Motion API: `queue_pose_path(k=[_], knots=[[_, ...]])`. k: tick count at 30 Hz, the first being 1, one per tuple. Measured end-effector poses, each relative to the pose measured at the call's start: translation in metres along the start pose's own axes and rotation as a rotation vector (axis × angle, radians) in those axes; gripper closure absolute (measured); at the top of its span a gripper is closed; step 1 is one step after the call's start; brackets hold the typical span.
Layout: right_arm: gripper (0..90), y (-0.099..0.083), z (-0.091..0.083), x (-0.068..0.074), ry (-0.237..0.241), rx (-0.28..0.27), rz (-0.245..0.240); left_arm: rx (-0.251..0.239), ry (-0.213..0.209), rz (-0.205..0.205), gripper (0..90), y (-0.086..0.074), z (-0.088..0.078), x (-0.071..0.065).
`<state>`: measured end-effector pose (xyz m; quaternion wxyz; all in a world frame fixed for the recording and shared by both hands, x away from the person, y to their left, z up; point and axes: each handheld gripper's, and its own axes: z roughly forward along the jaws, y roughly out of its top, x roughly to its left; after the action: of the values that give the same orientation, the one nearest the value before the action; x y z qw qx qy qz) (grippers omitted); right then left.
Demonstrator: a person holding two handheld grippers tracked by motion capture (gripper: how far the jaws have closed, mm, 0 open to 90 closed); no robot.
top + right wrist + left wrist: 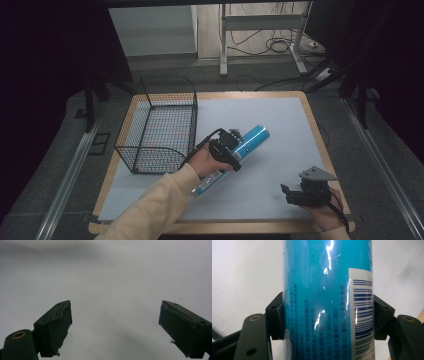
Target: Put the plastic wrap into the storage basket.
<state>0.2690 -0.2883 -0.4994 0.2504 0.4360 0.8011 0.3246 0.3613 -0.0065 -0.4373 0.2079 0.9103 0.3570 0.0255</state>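
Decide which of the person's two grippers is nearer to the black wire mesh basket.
Left. The left gripper, clamped on the blue cylindrical can, sits just beside the black wire mesh basket; the right gripper rests far off at the table's near right corner.

Right gripper (115, 327): both black jaws stand wide apart, nothing between them. Beyond the jaws lies a plain white surface (112, 277), partly shadowed.

Cream sleeve (150, 205), black grippers w/ brass screws, grey plate (317, 173) on right.

The blue can's (327, 300) ends are cut off by the frame's edges.
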Motion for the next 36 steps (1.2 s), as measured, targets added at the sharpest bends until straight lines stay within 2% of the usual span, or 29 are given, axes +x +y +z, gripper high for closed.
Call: queue_pose_path(k=[22, 36], knots=[[11.7, 0.000, 0.001, 0.000, 0.003, 0.000, 0.003, -0.038, -0.006, -0.017, 31.4, 0.013, -0.022, 0.012], [11.7, 0.001, 0.001, -0.001, 0.002, -0.001, 0.004, -0.068, 0.013, -0.032, 31.4, 0.023, -0.041, 0.022]])
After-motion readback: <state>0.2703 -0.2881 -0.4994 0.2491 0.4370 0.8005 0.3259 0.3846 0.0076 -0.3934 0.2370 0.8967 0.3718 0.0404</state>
